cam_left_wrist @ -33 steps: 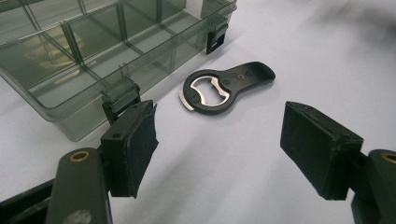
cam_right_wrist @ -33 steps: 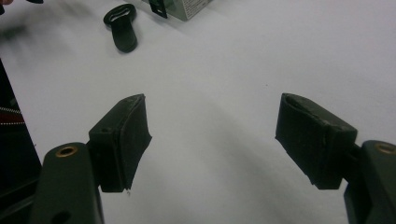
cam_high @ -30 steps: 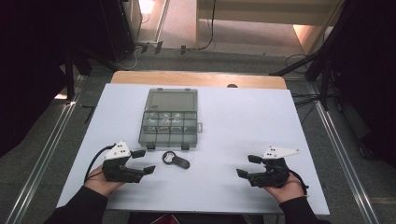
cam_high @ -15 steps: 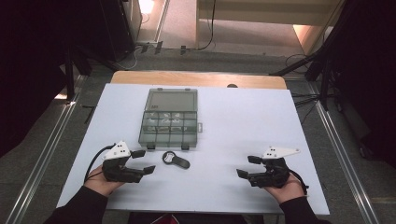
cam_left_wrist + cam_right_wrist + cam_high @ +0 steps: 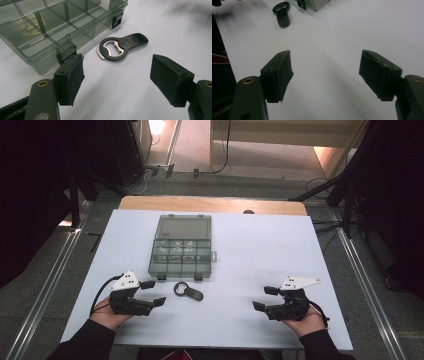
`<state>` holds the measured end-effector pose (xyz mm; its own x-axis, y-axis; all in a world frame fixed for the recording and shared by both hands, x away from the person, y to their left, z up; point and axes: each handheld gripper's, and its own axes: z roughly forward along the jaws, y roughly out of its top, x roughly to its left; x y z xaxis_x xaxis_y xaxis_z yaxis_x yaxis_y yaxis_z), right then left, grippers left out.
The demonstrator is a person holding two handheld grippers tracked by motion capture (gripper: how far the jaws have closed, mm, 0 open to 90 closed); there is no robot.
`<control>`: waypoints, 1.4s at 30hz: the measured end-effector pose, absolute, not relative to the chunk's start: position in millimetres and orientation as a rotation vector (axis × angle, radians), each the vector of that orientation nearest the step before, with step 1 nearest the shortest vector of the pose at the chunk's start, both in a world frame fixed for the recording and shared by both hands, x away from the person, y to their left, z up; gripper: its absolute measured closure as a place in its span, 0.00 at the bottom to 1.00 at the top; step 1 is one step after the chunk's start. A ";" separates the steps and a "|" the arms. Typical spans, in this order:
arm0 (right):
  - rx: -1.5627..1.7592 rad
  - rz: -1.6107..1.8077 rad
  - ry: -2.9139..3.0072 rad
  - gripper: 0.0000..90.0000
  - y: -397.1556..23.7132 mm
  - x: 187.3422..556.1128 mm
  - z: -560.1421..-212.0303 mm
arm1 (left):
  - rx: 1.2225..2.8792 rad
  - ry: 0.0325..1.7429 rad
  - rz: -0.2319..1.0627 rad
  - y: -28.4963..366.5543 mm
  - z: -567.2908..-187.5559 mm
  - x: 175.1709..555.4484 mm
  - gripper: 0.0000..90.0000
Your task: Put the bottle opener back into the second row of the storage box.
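Observation:
A black bottle opener (image 5: 187, 291) (image 5: 121, 46) (image 5: 281, 13) with a metal ring lies flat on the white table, just in front of a smoky clear compartment box (image 5: 181, 245) (image 5: 45, 27) whose lid is raised. My left gripper (image 5: 153, 293) (image 5: 117, 77) rests near the table's front left, open and empty, jaws pointing at the opener a short way off. My right gripper (image 5: 266, 298) (image 5: 325, 75) sits at the front right, open, with bare table between its pads.
The white table (image 5: 260, 250) stands on a wooden top (image 5: 210, 204). Black latches (image 5: 117, 20) line the box's near wall. Cables and stand legs lie on the floor beyond. A dark sleeve with a zip (image 5: 219, 62) shows at the left of the right gripper view.

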<state>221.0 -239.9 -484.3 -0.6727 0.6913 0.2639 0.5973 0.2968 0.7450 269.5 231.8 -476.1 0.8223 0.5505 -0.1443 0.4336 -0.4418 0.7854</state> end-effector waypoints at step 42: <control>1.052 1.348 2.541 0.30 -197.3 259.6 -474.4 | 2.103 0.723 0.166 231.9 -476.6 270.3 0.30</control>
<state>259.6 -197.3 -474.4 -0.7613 0.6038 0.2363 0.5344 0.3778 0.7561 270.3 231.9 -476.6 0.8215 0.5520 -0.1431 0.4341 -0.4426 0.7846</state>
